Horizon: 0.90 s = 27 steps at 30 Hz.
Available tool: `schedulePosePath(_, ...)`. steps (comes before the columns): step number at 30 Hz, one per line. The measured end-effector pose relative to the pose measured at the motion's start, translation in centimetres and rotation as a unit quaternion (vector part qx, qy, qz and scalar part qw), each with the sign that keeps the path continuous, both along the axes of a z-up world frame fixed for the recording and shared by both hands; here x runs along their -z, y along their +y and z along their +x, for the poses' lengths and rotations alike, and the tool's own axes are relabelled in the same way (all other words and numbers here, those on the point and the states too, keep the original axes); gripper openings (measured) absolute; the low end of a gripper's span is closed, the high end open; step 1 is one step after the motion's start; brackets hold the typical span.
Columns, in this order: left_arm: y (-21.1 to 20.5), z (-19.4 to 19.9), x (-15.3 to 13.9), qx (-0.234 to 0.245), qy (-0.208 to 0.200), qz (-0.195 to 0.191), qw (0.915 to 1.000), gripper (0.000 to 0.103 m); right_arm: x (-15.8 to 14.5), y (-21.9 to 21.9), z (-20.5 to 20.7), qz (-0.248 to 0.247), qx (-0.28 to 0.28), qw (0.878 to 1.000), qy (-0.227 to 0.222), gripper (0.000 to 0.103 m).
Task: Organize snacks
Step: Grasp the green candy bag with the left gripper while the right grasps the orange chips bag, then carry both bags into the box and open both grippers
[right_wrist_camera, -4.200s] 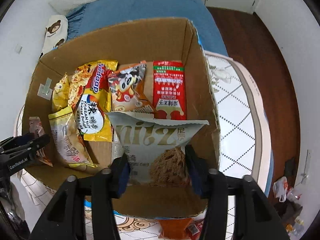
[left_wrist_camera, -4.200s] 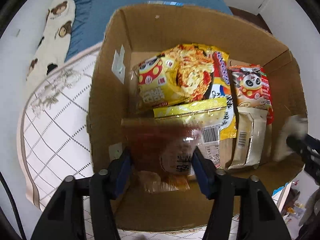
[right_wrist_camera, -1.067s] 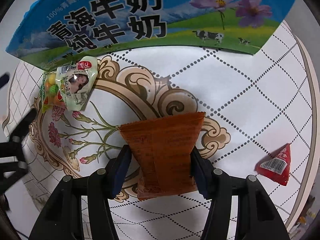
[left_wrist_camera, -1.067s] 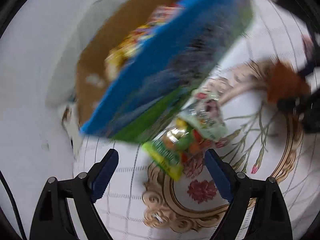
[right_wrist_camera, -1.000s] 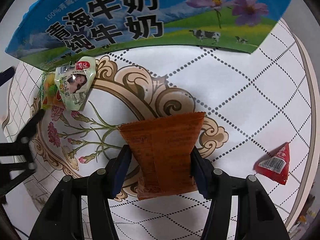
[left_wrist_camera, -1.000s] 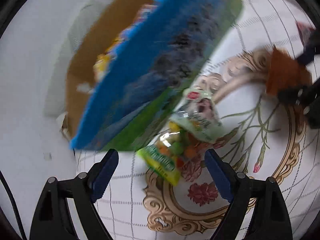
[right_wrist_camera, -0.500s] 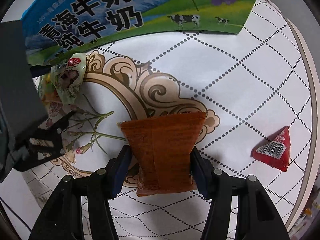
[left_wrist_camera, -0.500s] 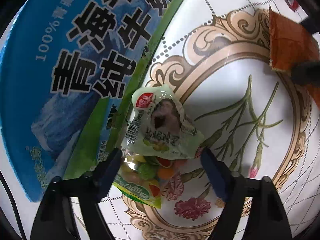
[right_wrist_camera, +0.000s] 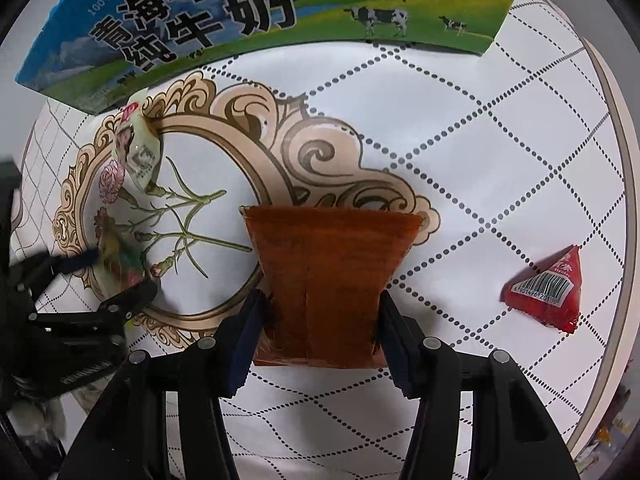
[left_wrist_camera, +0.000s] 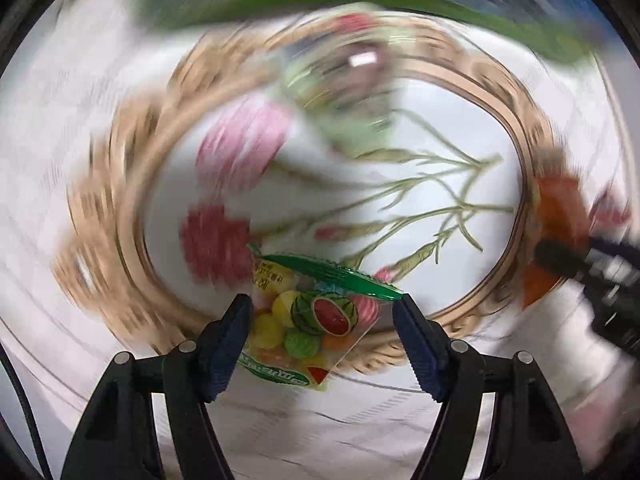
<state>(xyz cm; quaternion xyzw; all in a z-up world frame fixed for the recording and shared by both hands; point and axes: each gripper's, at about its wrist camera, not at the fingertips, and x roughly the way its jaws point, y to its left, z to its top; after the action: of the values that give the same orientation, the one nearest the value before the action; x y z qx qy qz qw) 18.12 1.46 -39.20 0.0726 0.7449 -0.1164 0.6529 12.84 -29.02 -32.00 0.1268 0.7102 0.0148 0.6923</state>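
A clear bag of fruit candies [left_wrist_camera: 312, 320] with a green top seal sits between the blue pads of my left gripper [left_wrist_camera: 322, 300]. The jaws are closing and both pads touch it; it stays sharp while the cloth behind smears. My right gripper [right_wrist_camera: 322, 300] points down over the patterned tablecloth [right_wrist_camera: 460, 120]. Its jaws are closing, pressed on the sides of an orange-brown snack packet [right_wrist_camera: 328, 272]. In the right wrist view the left gripper [right_wrist_camera: 108, 276] is at the left edge with the candy bag [right_wrist_camera: 120, 264] blurred between its fingers.
A blue-and-green milk carton box [right_wrist_camera: 260, 12] lies along the far side. A pale green packet [right_wrist_camera: 138, 152] rests by its lower left corner. A red triangular packet [right_wrist_camera: 548, 292] lies to the right. The round table's rim [right_wrist_camera: 624, 200] curves down the right.
The left gripper rolled, came down and narrowed around the candy bag, which now sits apart from the pale green packet. The right gripper kept the orange packet and drifted a little.
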Motion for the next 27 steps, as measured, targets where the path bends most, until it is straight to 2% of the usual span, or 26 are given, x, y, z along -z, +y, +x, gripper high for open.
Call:
schedulePosePath(1, 1.3, 0.0, 0.4, -0.049, 0.021, -0.025, 0.9983, 0.070, -0.1, 0.0, -0.7, 0.001, 0.000, 1.000, 0.000, 0.058)
schedulePosePath(3, 3.2, 0.0, 1.2, -0.107, 0.047, -0.060, 0.9914, 0.070, -0.1, 0.2, -0.8, 0.006, -0.002, 1.000, 0.001, 0.058)
schedulePosePath(5, 4.3, -0.3, 1.8, -0.128, 0.054, -0.079, 0.9871, 0.070, 0.2, 0.4, -0.2, 0.009, -0.007, 1.000, 0.002, 0.058)
schedulePosePath(9, 4.3, -1.4, 1.9, -0.078, 0.044, -0.064, 0.9939, 0.070, 1.1, 0.5, 1.0, 0.019, -0.013, 1.000, 0.011, 0.060)
schedulePosePath(12, 2.3, -1.6, 0.2, -0.036, 0.032, -0.057, 0.9972, 0.071, 1.4, 0.5, 1.2, 0.025, -0.012, 1.000, 0.014, 0.069)
schedulePosePath(15, 0.1, -2.6, 0.5, 0.002, 0.020, -0.034, 0.9992, 0.071, 1.8, 0.5, 0.9, 0.027, -0.004, 0.999, 0.017, 0.070)
schedulePosePath(17, -2.9, -2.9, 0.8, 0.001, 0.000, -0.017, 0.9998, 0.070, 2.6, 1.6, 2.3, 0.017, 0.000, 1.000, 0.011, 0.068)
schedulePosePath(18, -3.1, -3.0, 0.8, -0.005, -0.010, -0.014, 0.9998, 0.061, 2.7, 2.0, 2.6, 0.007, -0.003, 1.000, 0.008, 0.057)
schedulePosePath(19, -3.4, -3.1, 0.7, -0.016, -0.017, -0.012, 0.9997, 0.053, 3.0, 2.6, 2.8, 0.002, -0.008, 1.000, 0.005, 0.052)
schedulePosePath(20, -3.6, -3.2, 0.6, -0.028, -0.018, -0.014, 0.9994, 0.053, 3.1, 3.3, 2.6, -0.003, -0.019, 1.000, 0.002, 0.050)
schedulePosePath(23, -3.8, -3.5, -0.3, -0.061, -0.026, -0.029, 0.9974, 0.053, 3.2, 4.8, 1.7, -0.005, -0.043, 0.999, 0.007, 0.050)
schedulePosePath(27, -5.1, -1.9, 0.1, -0.081, -0.012, -0.052, 0.9953, 0.053, 3.8, 5.5, 0.8, -0.003, -0.050, 0.999, 0.016, 0.051)
